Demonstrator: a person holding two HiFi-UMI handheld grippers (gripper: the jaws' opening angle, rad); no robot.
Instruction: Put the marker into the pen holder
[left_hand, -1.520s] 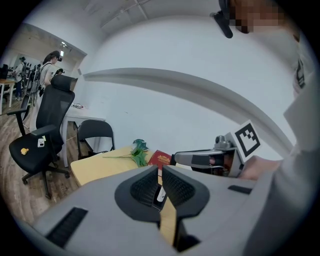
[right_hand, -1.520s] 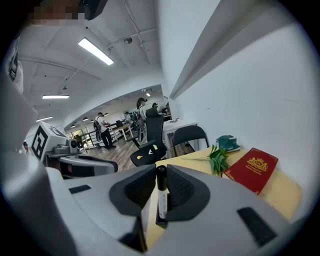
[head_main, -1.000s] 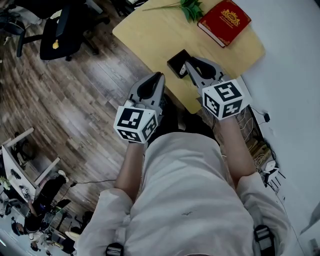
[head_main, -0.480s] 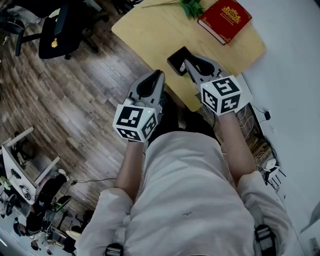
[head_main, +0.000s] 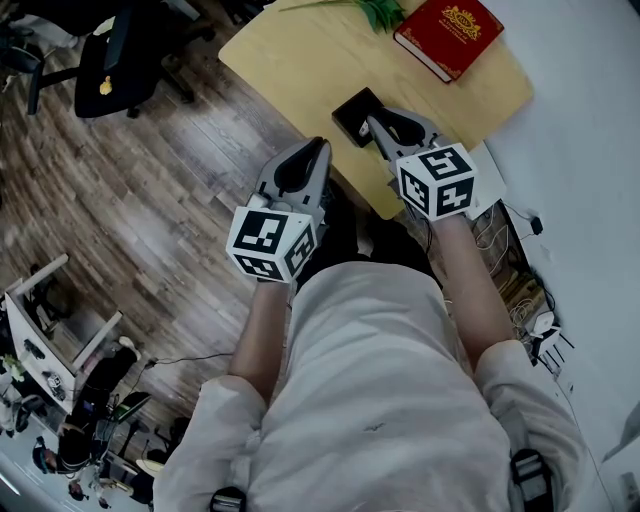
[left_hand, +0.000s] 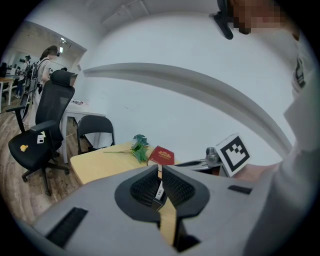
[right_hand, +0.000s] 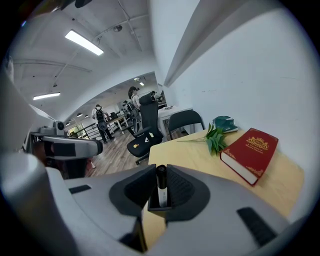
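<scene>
While the right gripper (head_main: 375, 122) pinches the marker (right_hand: 161, 192) upright, low end inside the pen holder (head_main: 353, 112): tip-over risk.
Holder sits near the table (head_main: 300, 60) edge, looks light, nothing bracing it. The left gripper (left_hand: 160, 169) hangs off the table, jaws pressed together, empty. If the right jaws drag on opening or back out at an angle, the marker could lever the holder over or come back out.
</scene>
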